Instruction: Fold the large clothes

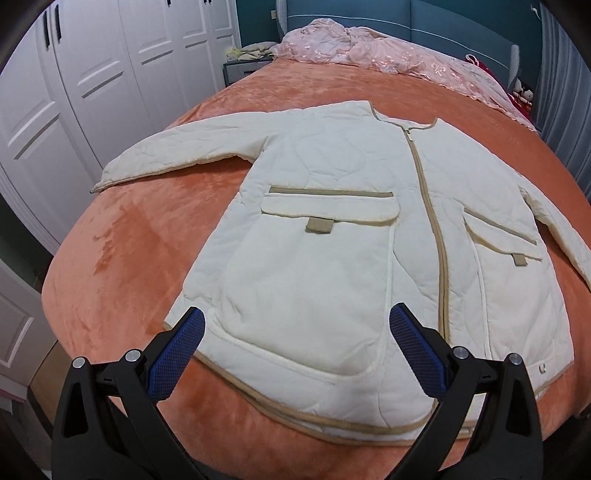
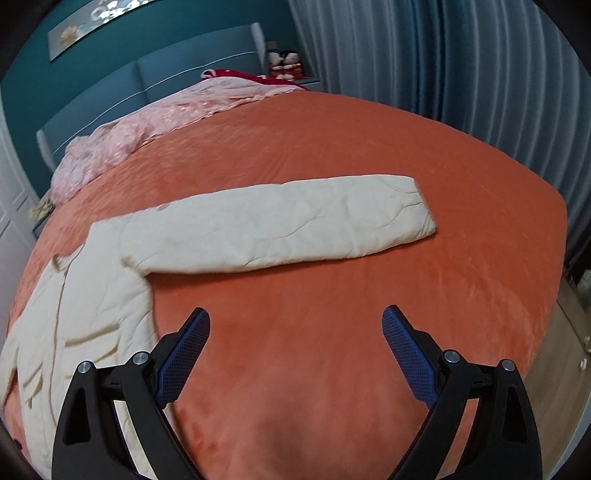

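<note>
A cream quilted jacket (image 1: pixel 332 206) with tan trim, a zip and two flap pockets lies flat, front up, on the orange bed (image 1: pixel 147 236). Its left sleeve (image 1: pixel 177 155) stretches toward the wardrobe. In the right wrist view its right sleeve (image 2: pixel 280 225) lies straight out across the bed (image 2: pixel 332 350), with the jacket body (image 2: pixel 74 295) at the left. My left gripper (image 1: pixel 297 343) is open and empty, above the jacket's hem. My right gripper (image 2: pixel 295 343) is open and empty, over bare bed just short of the right sleeve.
A pink crumpled blanket (image 1: pixel 369 48) lies at the head of the bed by the blue headboard (image 1: pixel 461 22). White wardrobe doors (image 1: pixel 92 74) stand on the left. Grey curtains (image 2: pixel 461 66) hang on the right. Plush toys (image 2: pixel 284 64) sit on a bedside stand.
</note>
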Motion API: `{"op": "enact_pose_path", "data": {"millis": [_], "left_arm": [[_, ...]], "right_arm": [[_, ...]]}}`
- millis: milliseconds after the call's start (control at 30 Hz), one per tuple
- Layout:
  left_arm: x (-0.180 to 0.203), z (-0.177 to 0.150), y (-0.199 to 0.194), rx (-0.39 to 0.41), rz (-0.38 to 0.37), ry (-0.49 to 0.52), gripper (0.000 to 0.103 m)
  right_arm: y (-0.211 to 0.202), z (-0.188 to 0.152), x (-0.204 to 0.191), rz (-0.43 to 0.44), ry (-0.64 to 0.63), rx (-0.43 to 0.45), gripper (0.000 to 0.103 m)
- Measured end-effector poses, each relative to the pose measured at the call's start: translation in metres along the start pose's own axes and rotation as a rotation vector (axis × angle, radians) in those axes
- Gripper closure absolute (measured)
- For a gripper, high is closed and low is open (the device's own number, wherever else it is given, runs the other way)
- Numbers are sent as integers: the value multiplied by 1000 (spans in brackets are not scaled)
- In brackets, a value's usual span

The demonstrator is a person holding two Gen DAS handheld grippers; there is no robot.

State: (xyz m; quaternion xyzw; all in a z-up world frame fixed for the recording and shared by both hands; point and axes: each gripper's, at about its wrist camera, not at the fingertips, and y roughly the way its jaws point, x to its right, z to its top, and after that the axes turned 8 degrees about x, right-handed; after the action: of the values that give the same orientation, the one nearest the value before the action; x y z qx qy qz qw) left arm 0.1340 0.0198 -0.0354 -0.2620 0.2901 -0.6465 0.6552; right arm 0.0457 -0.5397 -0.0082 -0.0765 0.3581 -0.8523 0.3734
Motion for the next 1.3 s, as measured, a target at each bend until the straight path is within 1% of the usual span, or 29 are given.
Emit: {"op": "enact_pose_path", "data": {"millis": [133, 300, 367, 433, 467, 500, 533, 567, 600, 633, 667, 700, 733, 800, 833, 933, 967, 1000, 1067, 1100, 1133, 1167, 1200, 1233, 1267, 1300], "left_arm": [[4, 6, 21, 10, 19, -4, 5], [15, 11, 44, 5, 66, 17, 5], [17, 12, 53, -3, 73, 10, 5], [16, 14, 60, -11, 74, -5, 5], [16, 15, 63, -14, 77, -16, 5], [15, 16, 66, -15, 75, -28, 5], [12, 17, 69, -15, 76, -42, 5], [10, 19, 71, -15, 74, -56, 6], [7, 20, 74, -17, 73, -70, 6], [4, 23, 78, -22, 78, -80, 10], [2, 24, 81, -28, 74, -84, 14], [-1, 26, 85, -36, 74, -84, 21], [-4, 28, 88, -43, 80, -86, 22], [-11, 30, 92, -45, 79, -101, 24], [-16, 32, 93, -42, 82, -113, 25], [-27, 34, 95, -37, 90, -136, 25], [-31, 34, 96, -39, 88, -146, 25], [-35, 34, 97, -39, 89, -153, 25], [-40, 32, 97, -37, 93, -163, 25], [-43, 31, 97, -37, 94, -165, 25], [-45, 30, 98, -39, 94, -166, 25], [-47, 30, 98, -41, 93, -167, 24], [-49, 29, 99, -44, 90, -167, 24], [-51, 28, 99, -47, 87, -167, 21], [-53, 27, 100, -49, 86, -168, 19], [-55, 27, 100, -48, 81, -172, 16]], "right_arm": [[56, 20, 47, -42, 139, -28, 11], [110, 28, 99, -76, 334, -56, 11], [127, 27, 112, -80, 390, -63, 11], [136, 28, 117, -87, 408, -32, 12], [139, 31, 116, -101, 406, -21, 14], [144, 35, 116, -108, 403, -24, 25], [150, 39, 114, -103, 403, -30, 41], [156, 44, 112, -102, 406, -35, 50], [161, 49, 109, -93, 410, -38, 65], [167, 55, 102, -79, 409, -42, 81], [171, 63, 94, -74, 395, -42, 87], [170, 71, 81, -74, 370, -31, 89], [168, 81, 64, -57, 334, -9, 91], [156, 102, 20, -2, 246, 41, 92], [146, 112, -6, 49, 203, 69, 92], [110, 129, -113, 275, 63, 129, 93], [98, 128, -150, 353, 13, 137, 93], [84, 123, -196, 444, -50, 137, 93], [60, 101, -276, 590, -168, 118, 93], [50, 84, -316, 662, -223, 95, 91], [40, 64, -354, 734, -275, 66, 88], [32, 41, -388, 798, -328, 38, 87], [24, 19, -418, 842, -382, 18, 84], [15, -5, -446, 875, -443, -5, 79], [5, -27, -468, 900, -495, -22, 76], [-5, -43, -482, 918, -530, -20, 69]]}}
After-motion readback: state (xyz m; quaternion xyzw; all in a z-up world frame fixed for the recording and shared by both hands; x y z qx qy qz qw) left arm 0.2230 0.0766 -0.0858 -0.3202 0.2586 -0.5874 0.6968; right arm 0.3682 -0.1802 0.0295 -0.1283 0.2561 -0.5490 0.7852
